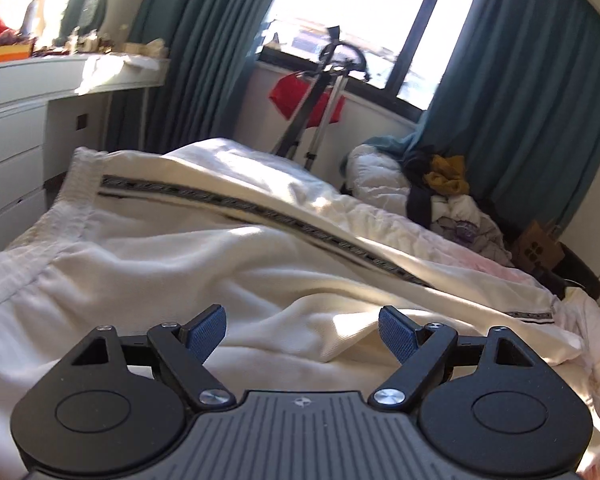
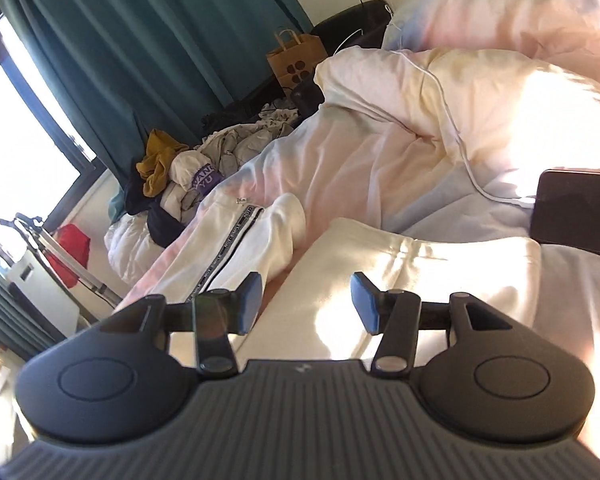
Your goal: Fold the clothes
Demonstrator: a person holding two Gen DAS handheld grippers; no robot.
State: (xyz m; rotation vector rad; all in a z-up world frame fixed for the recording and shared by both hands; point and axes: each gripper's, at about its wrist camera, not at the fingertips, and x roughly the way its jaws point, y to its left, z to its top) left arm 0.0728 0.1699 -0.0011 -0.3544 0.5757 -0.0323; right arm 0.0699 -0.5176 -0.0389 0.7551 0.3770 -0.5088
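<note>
One pair of white trousers (image 1: 228, 248) with a black patterned side stripe (image 1: 260, 216) lies spread over the bed (image 2: 380, 148), its two legs (image 2: 260, 236) running toward one heap of clothes (image 2: 188, 168) by the curtain (image 2: 140, 40). One folded cream garment (image 2: 400, 272) sits beside the legs. The left gripper (image 1: 302, 334) hovers over the trousers, jaws wide and empty. The right gripper (image 2: 306, 300) hangs above the cream garment, jaws partly apart, gripping nothing. One phone (image 2: 576, 216) lies on the bed, one white cable (image 2: 452, 120) plugged in. One paper bag (image 2: 296, 60) stands beyond.
</note>
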